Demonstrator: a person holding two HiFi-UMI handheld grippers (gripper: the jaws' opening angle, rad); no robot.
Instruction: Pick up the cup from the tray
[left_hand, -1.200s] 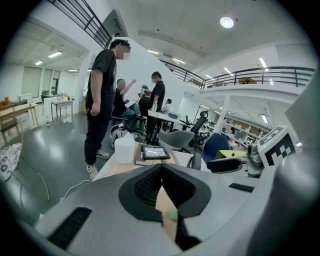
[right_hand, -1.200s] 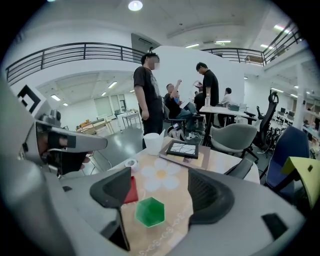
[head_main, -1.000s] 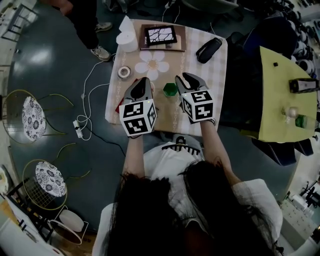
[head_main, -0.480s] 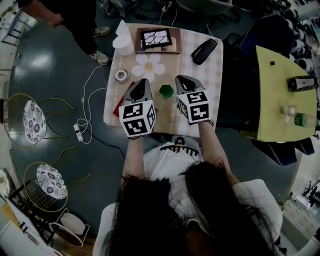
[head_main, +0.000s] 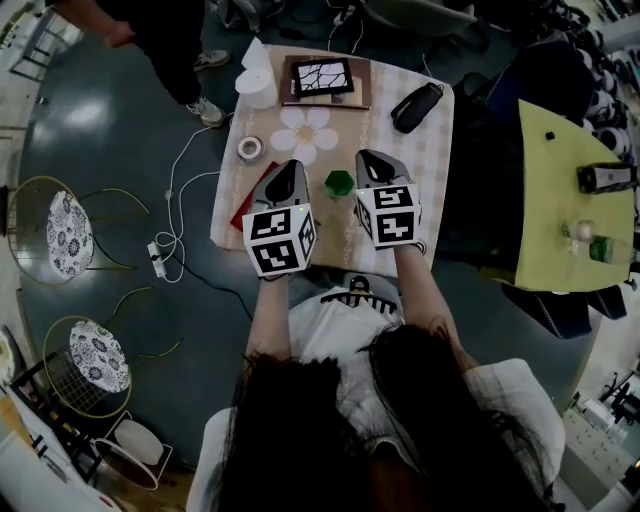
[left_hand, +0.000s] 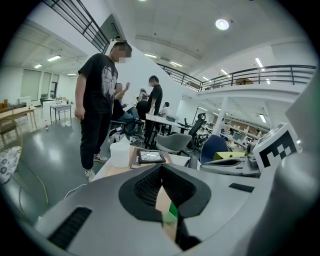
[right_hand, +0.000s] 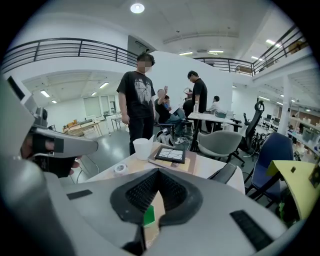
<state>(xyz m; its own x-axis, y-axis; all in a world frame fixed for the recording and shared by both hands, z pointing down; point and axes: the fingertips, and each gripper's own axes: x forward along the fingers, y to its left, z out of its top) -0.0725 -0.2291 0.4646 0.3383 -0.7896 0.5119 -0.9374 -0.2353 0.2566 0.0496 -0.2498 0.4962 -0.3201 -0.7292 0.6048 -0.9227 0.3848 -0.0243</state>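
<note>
A small green cup (head_main: 339, 182) stands on the beige table (head_main: 430, 150), between my two grippers and touching neither. My left gripper (head_main: 288, 166) is just left of it with its jaws together and nothing in them. To the cup's right, my right gripper (head_main: 368, 157) is also shut and empty. A sliver of the green cup (left_hand: 172, 212) shows through the jaw gap in the left gripper view, and the cup (right_hand: 148, 216) shows the same way in the right gripper view. I cannot make out a tray under the cup.
Farther back on the table are a white flower-shaped mat (head_main: 305, 130), a tape roll (head_main: 249, 148), a white container (head_main: 256, 80), a framed tablet (head_main: 322, 75) and a black case (head_main: 416, 105). A red item (head_main: 243, 208) lies under my left gripper. A person (head_main: 165, 40) stands at the far left corner.
My right gripper's jaws have drawn together since the earliest frame. Both grippers stay beside the green cup, which has not moved on the table.
</note>
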